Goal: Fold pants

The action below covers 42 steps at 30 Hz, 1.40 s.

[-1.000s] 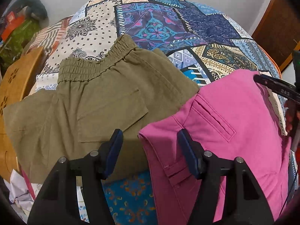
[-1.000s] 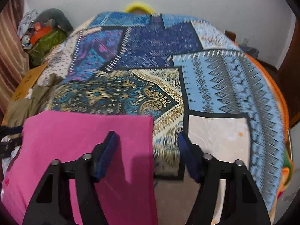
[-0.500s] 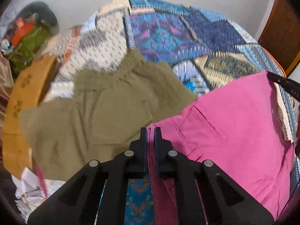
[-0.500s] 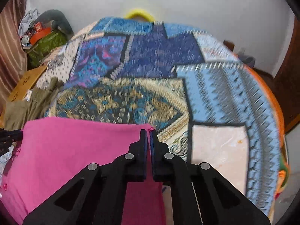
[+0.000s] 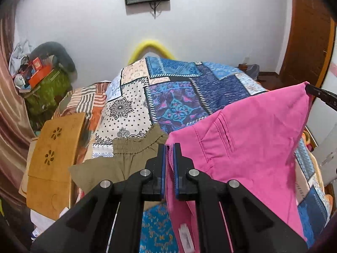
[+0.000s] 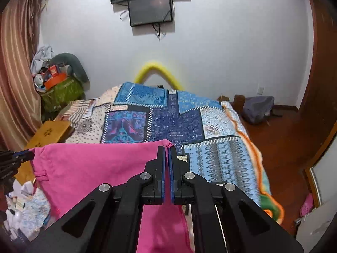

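The pink pants (image 5: 248, 139) hang in the air above the bed, held at two corners. My left gripper (image 5: 169, 147) is shut on the waistband corner near a welt pocket. My right gripper (image 6: 167, 148) is shut on the other top corner of the pink pants (image 6: 94, 166). The right gripper's tip shows at the right edge of the left wrist view (image 5: 320, 93); the left gripper shows at the left edge of the right wrist view (image 6: 14, 158). The cloth drapes down between them.
Olive shorts (image 5: 126, 158) lie on the patchwork bedspread (image 5: 179, 105) below the left gripper. A wooden lap tray (image 5: 54, 147) sits at the bed's left side. A cluttered green bag (image 6: 61, 90) stands by the curtain. Wooden floor (image 6: 294, 143) lies to the right.
Both grippers closed on the pink pants' corners and lifted them off the bed. The views tilted up to show the wall and the screen.
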Available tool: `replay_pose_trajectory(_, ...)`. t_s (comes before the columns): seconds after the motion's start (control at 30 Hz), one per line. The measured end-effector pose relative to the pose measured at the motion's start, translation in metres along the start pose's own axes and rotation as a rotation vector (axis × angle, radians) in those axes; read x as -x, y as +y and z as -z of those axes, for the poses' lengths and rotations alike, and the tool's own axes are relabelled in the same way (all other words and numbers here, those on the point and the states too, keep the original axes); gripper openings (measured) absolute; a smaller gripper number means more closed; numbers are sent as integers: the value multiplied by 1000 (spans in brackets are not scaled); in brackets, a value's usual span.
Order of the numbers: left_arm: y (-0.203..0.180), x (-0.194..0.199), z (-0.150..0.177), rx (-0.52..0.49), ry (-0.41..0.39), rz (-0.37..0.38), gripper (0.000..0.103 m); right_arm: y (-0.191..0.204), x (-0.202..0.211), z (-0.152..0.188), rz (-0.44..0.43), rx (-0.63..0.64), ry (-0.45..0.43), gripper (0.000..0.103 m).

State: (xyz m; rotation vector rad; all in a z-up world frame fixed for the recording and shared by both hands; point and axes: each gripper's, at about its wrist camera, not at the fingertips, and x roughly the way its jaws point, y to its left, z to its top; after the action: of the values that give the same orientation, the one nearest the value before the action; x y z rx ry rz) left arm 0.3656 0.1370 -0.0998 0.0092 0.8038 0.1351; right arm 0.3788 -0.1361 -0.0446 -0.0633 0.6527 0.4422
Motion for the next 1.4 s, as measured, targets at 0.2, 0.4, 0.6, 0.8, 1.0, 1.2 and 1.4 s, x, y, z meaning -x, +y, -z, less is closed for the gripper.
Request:
replay_pose_trajectory(0.2,-13,36,32,-54,-5,15,7,6,45,27,-24,36,18,2)
replay_pose_trajectory(0.4,-26,67,80,-123,-4,27,7,11,79,71,-50,40,62,2)
replay_pose_trajectory(0.6,-31,77,134,-136,39,53,5,15,99,128,-70,37,145,2)
replay_pose_trajectory(0.8,-39,62,195,-156,159,96,5,25,99,199,-65,65,274,3)
replay_pose_trajectory(1.0,-32,63,226,-124,194,68,5,21,90,255,4,53,387,3)
replay_pose_trajectory(1.2,-28,89,210,-134,141,66,13,14,108,263,16,25,381,5)
replay_pose_trajectory(1.4,-62,106,194,-258,59,83,57,25,125,239,5,16,269,50)
